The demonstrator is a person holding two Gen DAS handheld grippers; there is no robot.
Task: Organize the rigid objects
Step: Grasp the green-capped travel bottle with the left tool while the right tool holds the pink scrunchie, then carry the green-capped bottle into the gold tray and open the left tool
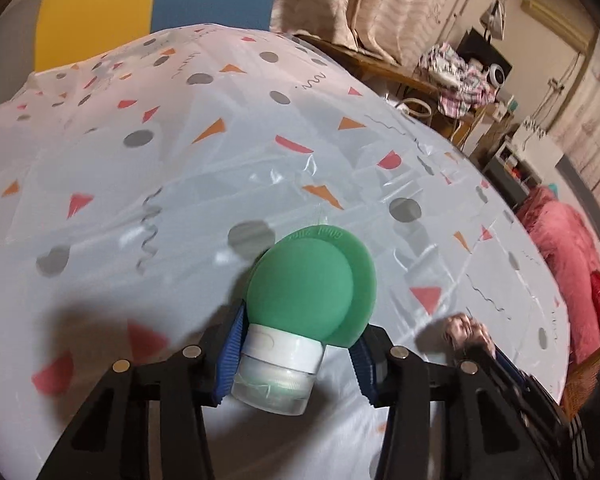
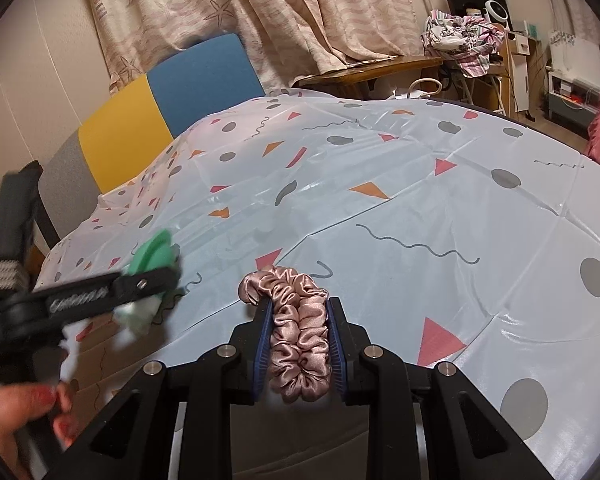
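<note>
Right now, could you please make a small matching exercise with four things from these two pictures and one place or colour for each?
Things:
1. green bottle
2. pink scrunchie
3. chair back
4. tablecloth

Place or colour:
A. yellow and blue panels, behind the table
B. between the pads of the right gripper
C. pale, with grey dots and pink and orange triangles
D. between the fingers of the left gripper, white cap toward the camera

Pairs: 1-D, 2-B, 3-A, 4-C
</note>
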